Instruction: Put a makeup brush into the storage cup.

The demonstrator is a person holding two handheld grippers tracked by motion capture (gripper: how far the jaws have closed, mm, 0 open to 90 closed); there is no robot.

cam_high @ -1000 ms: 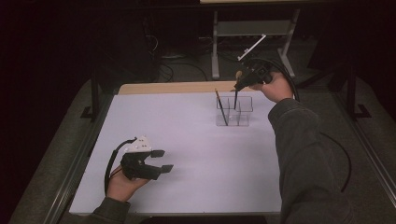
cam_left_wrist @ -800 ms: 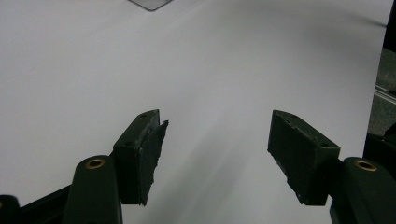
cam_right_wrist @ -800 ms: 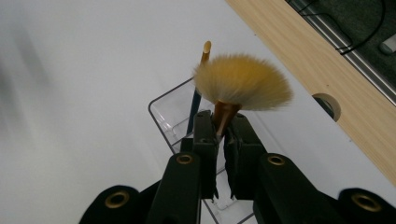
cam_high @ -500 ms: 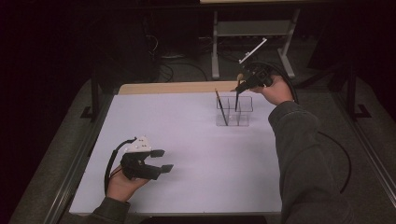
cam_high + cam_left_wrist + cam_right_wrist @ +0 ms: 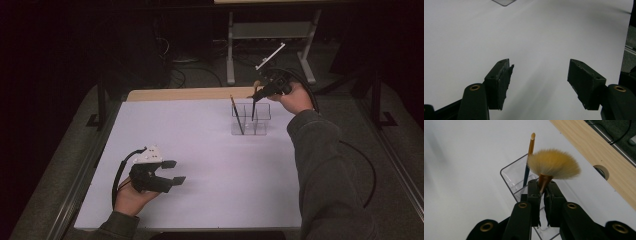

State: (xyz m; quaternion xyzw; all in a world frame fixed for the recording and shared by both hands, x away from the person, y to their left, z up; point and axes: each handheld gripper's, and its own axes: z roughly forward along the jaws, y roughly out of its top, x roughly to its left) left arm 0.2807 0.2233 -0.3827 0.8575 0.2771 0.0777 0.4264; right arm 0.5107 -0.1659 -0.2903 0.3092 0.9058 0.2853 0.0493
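A clear plastic holder with several compartments stands at the far right of the white table. A thin dark brush with a tan tip leans in its left compartment. My right gripper hovers over the holder, shut on the ferrule of a fan brush. The tan bristles spread above the jaws, and the dark handle points down into a compartment. In the right gripper view, the gripper sits right above the holder and the thin brush. My left gripper rests open at the near left, with nothing between its jaws.
A white sheet covers the table. A bare wooden strip with a round hole runs along the far edge. A metal stand and cables lie on the dark floor behind it.
My right hand has shifted only slightly above the holder, still gripping the fan brush. The left gripper has not moved.
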